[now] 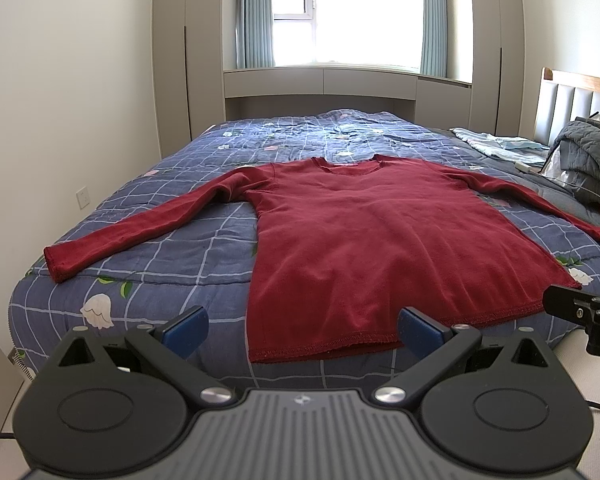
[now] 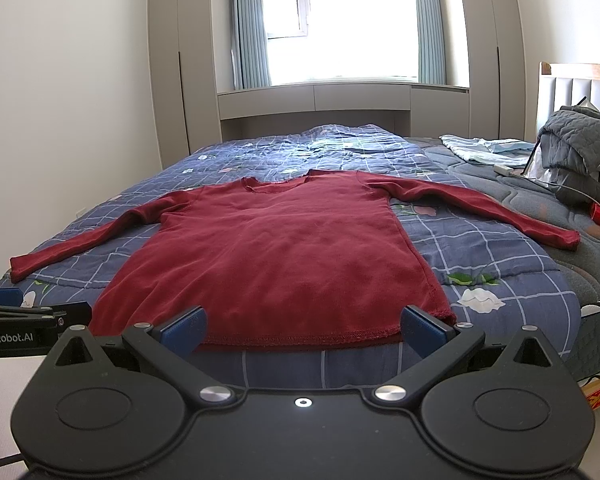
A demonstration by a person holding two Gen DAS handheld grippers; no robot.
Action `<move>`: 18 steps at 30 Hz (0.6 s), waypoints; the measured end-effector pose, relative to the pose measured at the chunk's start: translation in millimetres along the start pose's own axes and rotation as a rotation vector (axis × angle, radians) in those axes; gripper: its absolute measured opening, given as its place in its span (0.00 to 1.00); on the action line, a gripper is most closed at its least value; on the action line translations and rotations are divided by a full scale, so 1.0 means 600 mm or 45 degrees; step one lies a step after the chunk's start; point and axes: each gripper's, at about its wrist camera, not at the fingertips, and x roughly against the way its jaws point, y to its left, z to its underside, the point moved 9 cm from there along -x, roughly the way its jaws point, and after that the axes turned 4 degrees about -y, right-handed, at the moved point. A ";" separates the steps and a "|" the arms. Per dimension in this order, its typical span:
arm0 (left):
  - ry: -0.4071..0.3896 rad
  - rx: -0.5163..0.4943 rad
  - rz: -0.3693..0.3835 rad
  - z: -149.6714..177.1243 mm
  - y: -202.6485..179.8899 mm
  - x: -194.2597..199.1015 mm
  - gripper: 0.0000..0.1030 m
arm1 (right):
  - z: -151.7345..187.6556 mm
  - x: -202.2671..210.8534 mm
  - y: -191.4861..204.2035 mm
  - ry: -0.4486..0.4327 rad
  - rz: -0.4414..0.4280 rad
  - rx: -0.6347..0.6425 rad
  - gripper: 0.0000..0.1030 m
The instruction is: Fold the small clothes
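On the bed (image 1: 148,236), the red shirt (image 1: 372,236) lies hem-near ahead; I hold left claw (image 1: 300,330) and right claw (image 2: 302,330) apart, empty.

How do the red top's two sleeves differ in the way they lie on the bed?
The left sleeve lies wholly on the blue checked quilt, its cuff near the bed's side edge. The right sleeve runs off that quilt, and its cuff rests on the grey quilted cover. Both stretch out flat and angle down from the shoulders of the red top, untouched by either tongs.
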 end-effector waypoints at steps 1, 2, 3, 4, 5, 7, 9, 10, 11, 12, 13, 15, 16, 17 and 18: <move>0.000 0.000 0.000 0.000 0.000 0.000 1.00 | 0.000 0.000 0.000 0.000 0.000 0.000 1.00; 0.000 0.001 0.001 0.000 0.000 0.000 1.00 | 0.000 0.000 0.000 0.000 0.000 0.000 1.00; -0.001 0.001 0.001 0.000 0.000 0.000 1.00 | 0.000 0.000 0.000 0.000 0.000 0.000 1.00; 0.000 0.001 0.000 0.000 0.000 0.000 1.00 | 0.000 0.000 0.000 0.000 0.000 0.000 1.00; 0.000 0.001 0.000 0.000 0.000 0.000 1.00 | 0.000 0.000 0.000 0.000 0.000 0.000 1.00; 0.000 0.001 0.000 0.000 0.000 0.000 1.00 | 0.000 0.000 0.000 0.000 0.000 0.001 1.00; 0.001 0.001 0.001 0.000 0.000 0.000 1.00 | 0.000 0.000 0.000 0.000 0.000 0.001 1.00; 0.002 0.002 0.001 0.001 0.001 -0.003 1.00 | 0.000 0.000 0.000 0.001 0.001 0.000 1.00; 0.003 0.003 0.002 0.002 0.001 -0.003 1.00 | 0.000 0.000 0.000 0.001 0.001 0.000 1.00; 0.006 0.005 0.003 0.004 0.001 -0.005 1.00 | 0.000 0.000 0.000 0.001 0.001 0.000 1.00; 0.009 0.006 0.004 0.008 0.001 -0.010 1.00 | 0.000 0.000 0.000 0.001 0.001 0.001 1.00; 0.017 0.007 0.006 0.011 0.001 -0.013 1.00 | 0.002 -0.002 0.002 0.009 -0.001 0.002 1.00; 0.024 0.007 0.008 0.011 0.000 -0.015 1.00 | 0.002 -0.003 0.004 0.018 -0.008 0.002 1.00; 0.033 0.007 0.010 0.010 0.000 -0.018 1.00 | 0.002 -0.006 0.004 0.038 -0.020 0.000 1.00; 0.043 0.008 0.015 0.009 0.000 -0.022 1.00 | 0.002 -0.010 0.004 0.067 -0.033 -0.005 1.00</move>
